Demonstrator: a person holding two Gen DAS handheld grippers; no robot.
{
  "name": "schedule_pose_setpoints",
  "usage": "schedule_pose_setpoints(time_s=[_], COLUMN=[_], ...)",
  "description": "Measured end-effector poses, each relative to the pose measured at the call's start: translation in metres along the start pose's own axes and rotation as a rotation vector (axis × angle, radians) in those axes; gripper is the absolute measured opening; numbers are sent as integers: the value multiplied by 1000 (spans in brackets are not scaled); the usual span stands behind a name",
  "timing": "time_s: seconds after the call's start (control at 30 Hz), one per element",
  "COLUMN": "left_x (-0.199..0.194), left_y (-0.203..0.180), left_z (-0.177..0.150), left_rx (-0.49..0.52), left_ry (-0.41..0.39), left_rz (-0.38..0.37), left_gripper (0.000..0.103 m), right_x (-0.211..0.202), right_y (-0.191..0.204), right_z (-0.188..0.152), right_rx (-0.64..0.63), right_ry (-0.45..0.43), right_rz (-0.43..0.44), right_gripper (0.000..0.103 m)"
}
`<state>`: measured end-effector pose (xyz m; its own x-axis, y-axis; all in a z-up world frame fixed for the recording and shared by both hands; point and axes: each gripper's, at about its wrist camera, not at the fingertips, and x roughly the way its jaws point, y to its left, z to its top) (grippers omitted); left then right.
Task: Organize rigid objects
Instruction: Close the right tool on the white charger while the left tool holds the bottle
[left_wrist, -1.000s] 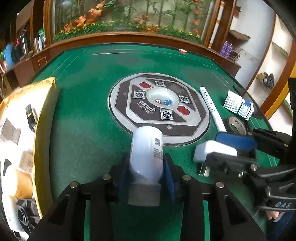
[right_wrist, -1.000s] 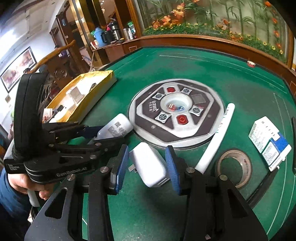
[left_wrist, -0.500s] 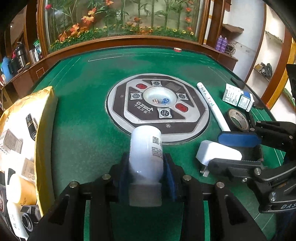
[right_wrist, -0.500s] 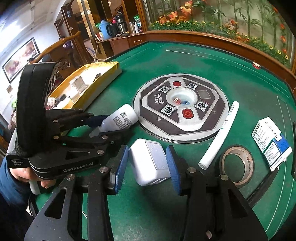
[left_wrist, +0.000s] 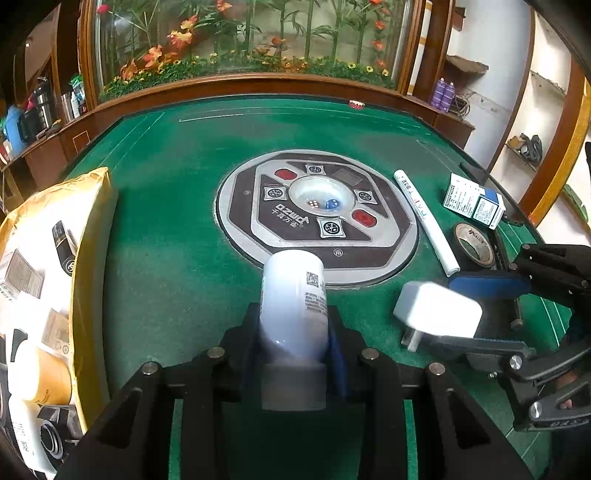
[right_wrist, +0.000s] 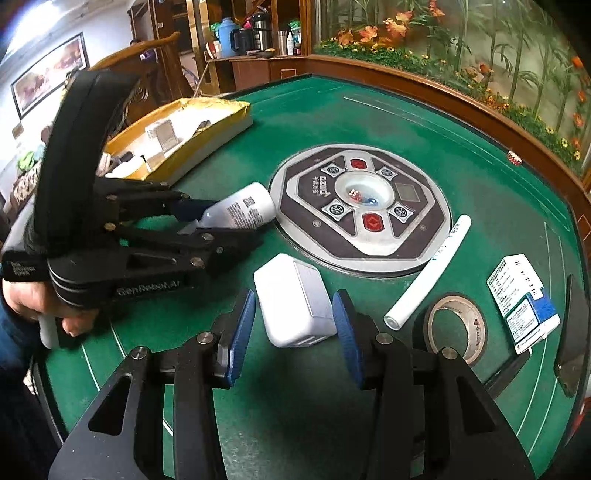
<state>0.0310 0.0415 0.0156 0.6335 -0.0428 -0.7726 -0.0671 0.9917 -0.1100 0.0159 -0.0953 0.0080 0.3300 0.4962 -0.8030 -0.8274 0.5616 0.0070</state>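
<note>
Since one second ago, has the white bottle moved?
No. The white bottle still overlaps the same near edge of the round dice console in the left wrist view.

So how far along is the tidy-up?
Done: several items already lie in the yellow tray. In hand: left gripper shut on the white bottle; right gripper's jaws bracket the white charger, grip unclear. Left on the table: white tube, tape roll, blue-and-white box.

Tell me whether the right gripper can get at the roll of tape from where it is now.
Probably not yet. The right gripper has the white charger between its pads, so that must be set down first. Otherwise the tape roll lies uncovered on the felt just beside it, only the white tube nearby.
</note>
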Motion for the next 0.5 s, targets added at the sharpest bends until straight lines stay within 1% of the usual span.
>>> schedule_pose_setpoints(time_s=[0.03, 0.1, 0.13, 0.2, 0.33, 0.5], left_x=[0, 0, 0, -1, -2, -2], left_y=[0, 0, 1, 2, 0, 0], left_z=[0, 0, 0, 0, 0, -1], left_rx=[2, 0, -2, -9, -8, -13], left_ry=[0, -1, -2, -2, -6, -8], left_rz=[1, 0, -4, -16, -23, -25], left_gripper=[34, 34, 34, 34, 34, 34], right_x=[0, 2, 2, -1, -12, -4], right_y=[-2, -10, -15, -20, -25, -21], right_z=[0, 0, 0, 1, 4, 5], right_rx=[13, 52, 85, 126, 189, 186], right_ry=[4, 12, 9, -1, -50, -25], right_rz=[2, 3, 12, 23, 78, 72], right_gripper=[36, 32, 28, 26, 25, 25])
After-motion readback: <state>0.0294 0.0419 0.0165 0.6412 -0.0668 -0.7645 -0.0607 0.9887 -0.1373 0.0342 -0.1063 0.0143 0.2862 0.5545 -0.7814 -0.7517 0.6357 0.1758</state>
